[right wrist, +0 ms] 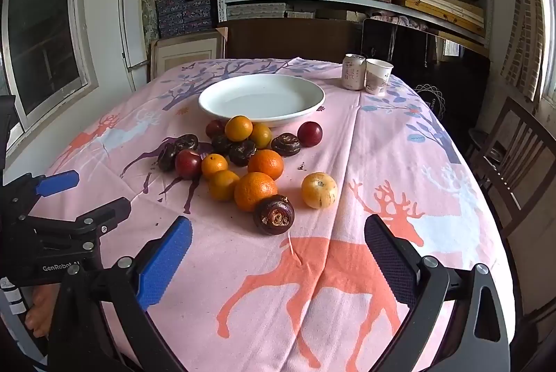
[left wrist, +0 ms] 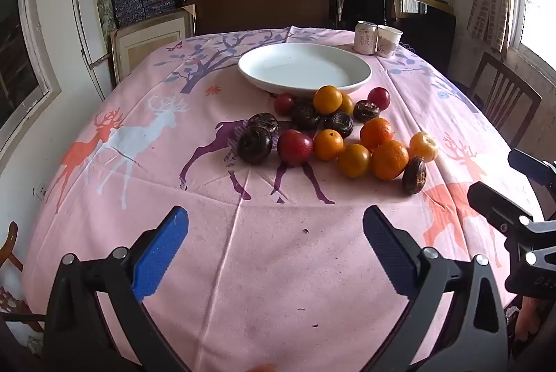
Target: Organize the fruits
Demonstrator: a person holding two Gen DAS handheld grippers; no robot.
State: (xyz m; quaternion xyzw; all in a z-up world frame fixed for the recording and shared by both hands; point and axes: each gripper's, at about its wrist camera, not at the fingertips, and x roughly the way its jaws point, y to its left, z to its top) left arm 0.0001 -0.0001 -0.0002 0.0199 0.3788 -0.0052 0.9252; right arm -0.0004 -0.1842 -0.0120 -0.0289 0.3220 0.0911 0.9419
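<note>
While both grippers' fingers (left wrist: 173, 233) gape: 1 plate (right wrist: 208, 100), 6 dark fruits (right wrist: 274, 215), 3 plums (right wrist: 310, 134).

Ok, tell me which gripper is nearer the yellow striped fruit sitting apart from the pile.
Right. The right gripper hangs open just short of the yellow striped fruit, slightly to its left. The left gripper, also open, sits farther left, with the pile's near edge between them.

Six dark chestnuts (right wrist: 274, 214), three red plums (right wrist: 309, 134), seven oranges (right wrist: 255, 191), one plate (right wrist: 261, 99), one can (right wrist: 353, 72), one paper cup (right wrist: 377, 76)
</note>
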